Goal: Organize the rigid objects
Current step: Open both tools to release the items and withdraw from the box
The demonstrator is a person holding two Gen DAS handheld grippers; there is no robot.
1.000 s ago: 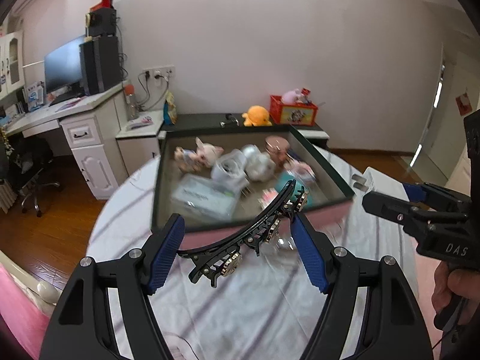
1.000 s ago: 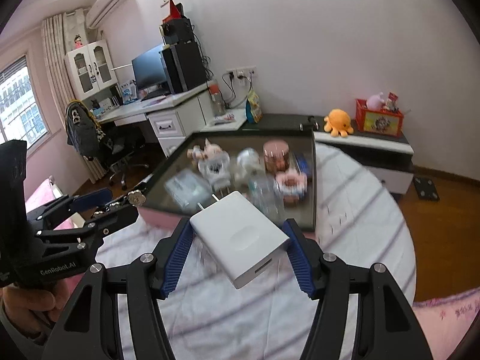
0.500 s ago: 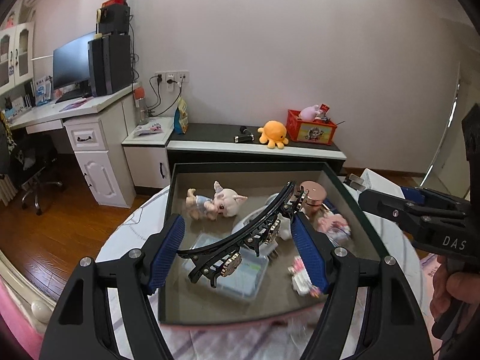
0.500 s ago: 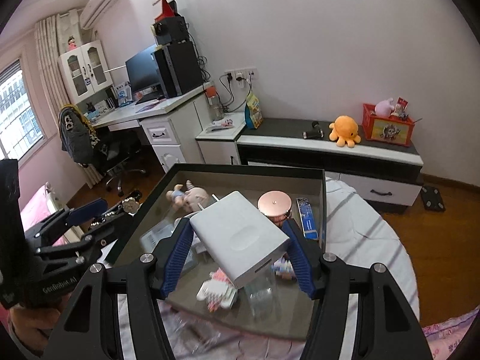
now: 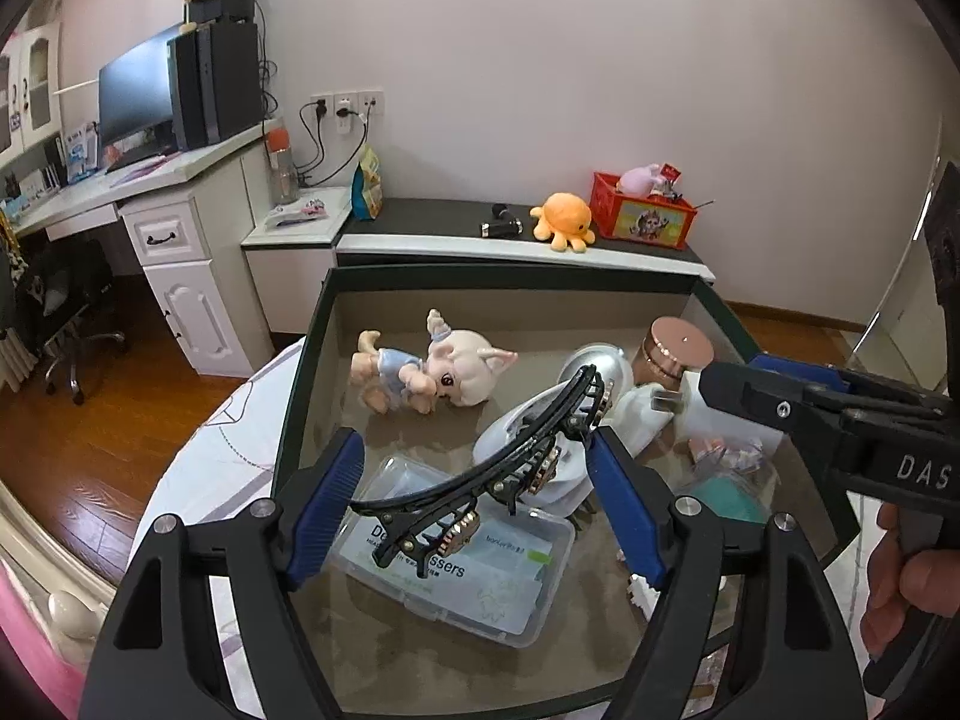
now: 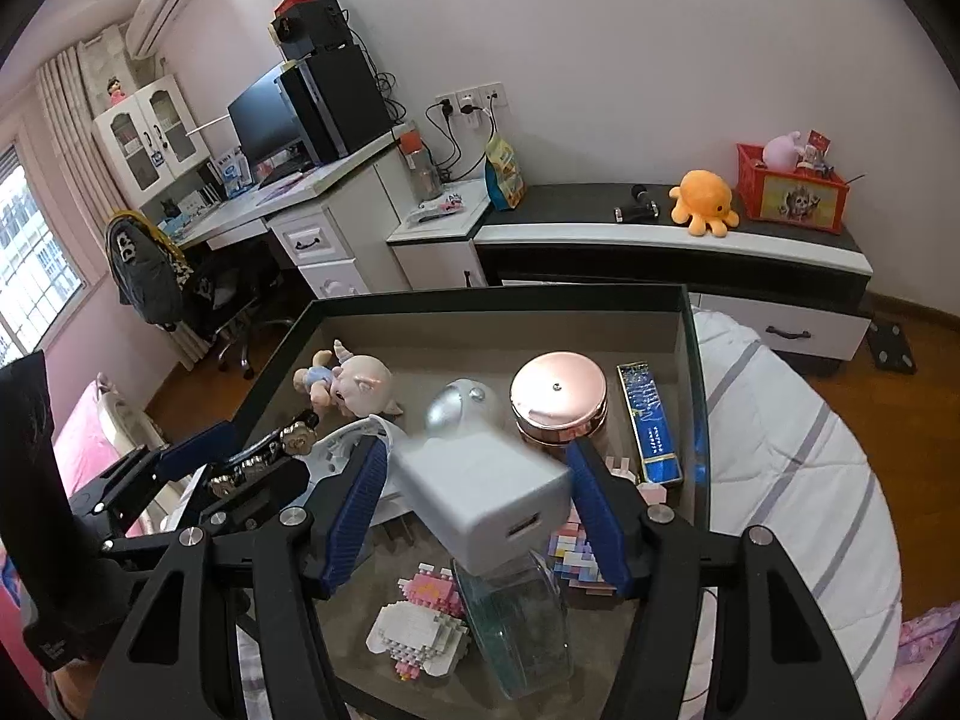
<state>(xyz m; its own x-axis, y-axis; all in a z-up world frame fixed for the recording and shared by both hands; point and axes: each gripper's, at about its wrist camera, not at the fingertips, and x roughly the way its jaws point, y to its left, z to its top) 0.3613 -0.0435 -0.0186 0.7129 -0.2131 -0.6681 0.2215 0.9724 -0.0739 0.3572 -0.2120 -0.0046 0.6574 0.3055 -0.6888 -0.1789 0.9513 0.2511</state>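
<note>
Black toothed hair clip, white boxy charger, dark-rimmed tray

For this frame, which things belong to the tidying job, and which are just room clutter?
Job:
- black hair clip, between the left tool's pads, which have just been opening
- white charger, gripped by the right tool
- dark tray with its pig doll and rose-gold tin

Lying about:
- orange octopus plush
- red crate
- monitor
</note>
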